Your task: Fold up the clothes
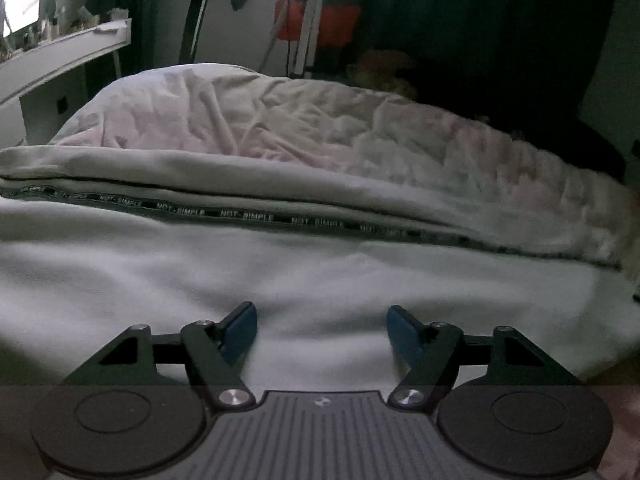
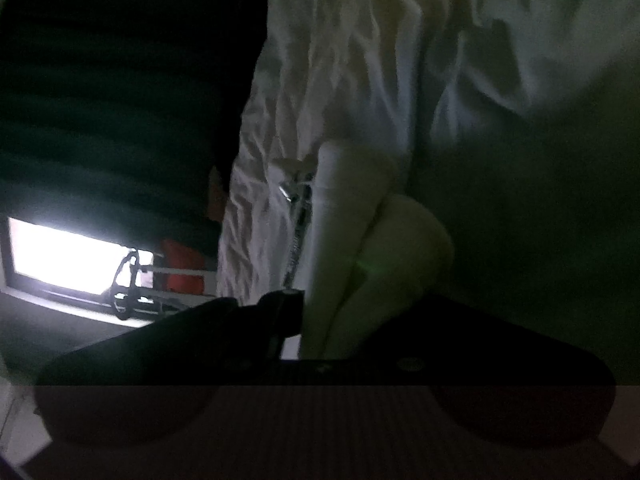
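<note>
Left hand-held gripper [image 1: 322, 330] — jaws apart — over white garment [image 1: 200, 276].

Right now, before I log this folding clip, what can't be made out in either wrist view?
- Right wrist view: the right gripper fingertips are lost in darkness, with pale garment bunched there; the grip itself is not visible.
- Right wrist view: the zipper runs down behind the gripper body.
- Left wrist view: the printed band blurs toward the right.
- Left wrist view: shelf items are too small to identify.

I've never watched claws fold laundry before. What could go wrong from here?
The right claw pinches only a bunched fold of the white garment, which could slip out. The left claw hangs open over smooth cloth and may grab nothing. The zipper might snag on the wrinkled bedding.
</note>
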The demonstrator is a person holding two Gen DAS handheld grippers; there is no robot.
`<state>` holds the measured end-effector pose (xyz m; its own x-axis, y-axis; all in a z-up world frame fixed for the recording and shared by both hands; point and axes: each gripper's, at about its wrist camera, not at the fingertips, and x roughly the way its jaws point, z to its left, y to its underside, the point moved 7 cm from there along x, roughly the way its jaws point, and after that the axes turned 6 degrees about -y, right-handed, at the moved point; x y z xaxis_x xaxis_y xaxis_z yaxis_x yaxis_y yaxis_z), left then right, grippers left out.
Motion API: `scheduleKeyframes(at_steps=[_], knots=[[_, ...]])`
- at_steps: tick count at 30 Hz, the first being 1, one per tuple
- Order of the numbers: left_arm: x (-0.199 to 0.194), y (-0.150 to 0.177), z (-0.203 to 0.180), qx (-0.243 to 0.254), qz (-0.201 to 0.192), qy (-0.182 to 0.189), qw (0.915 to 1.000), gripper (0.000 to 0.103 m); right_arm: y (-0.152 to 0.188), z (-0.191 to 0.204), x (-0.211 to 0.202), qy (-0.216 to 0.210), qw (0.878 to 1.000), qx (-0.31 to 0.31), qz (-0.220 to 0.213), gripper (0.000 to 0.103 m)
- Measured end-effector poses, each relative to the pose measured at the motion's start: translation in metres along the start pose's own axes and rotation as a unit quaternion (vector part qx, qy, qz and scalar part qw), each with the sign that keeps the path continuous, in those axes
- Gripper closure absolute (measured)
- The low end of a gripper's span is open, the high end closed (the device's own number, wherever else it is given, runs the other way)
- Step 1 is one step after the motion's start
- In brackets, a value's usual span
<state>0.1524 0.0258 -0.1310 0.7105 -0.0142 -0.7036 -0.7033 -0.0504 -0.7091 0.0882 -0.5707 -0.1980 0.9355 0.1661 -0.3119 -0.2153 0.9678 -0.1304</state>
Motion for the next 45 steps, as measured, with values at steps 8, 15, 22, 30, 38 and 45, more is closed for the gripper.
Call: scheduleKeyframes(at_steps=[8, 15, 22, 30, 38, 45], knots=[[0.002, 0.003, -0.004, 0.021, -0.006, -0.007, 0.9997, 0.027, 0.001, 0.009, 0.020, -0.025, 0.999, -0.019, 0.016, 0.064], [0.002, 0.003, -0.007, 0.018, -0.009, -0.019, 0.9996, 0.026, 0.007, 0.029, 0.027, -0.080, 0.996, -0.038, 0.010, 0.030], [-0.001, 0.004, -0.007, 0.009, -0.004, -0.023, 0.9997, 0.026, 0.007, 0.048, 0.032, -0.085, 0.994, -0.073, -0.017, 0.031], [0.000, 0.005, -0.010, 0.008, -0.003, -0.030, 0.9995, 0.026, 0.015, 0.049, 0.039, -0.051, 0.995, -0.087, -0.023, 0.036], [0.001, 0.006, -0.014, 0.023, 0.002, -0.036, 0.9991, 0.026, 0.013, 0.049, 0.021, 0.026, 0.990, -0.132, -0.047, 0.093], [-0.001, 0.003, -0.012, 0.023, -0.001, -0.032, 0.9992, 0.025, 0.062, 0.148, -0.002, 0.035, 0.927, -0.354, -0.115, 0.093]])
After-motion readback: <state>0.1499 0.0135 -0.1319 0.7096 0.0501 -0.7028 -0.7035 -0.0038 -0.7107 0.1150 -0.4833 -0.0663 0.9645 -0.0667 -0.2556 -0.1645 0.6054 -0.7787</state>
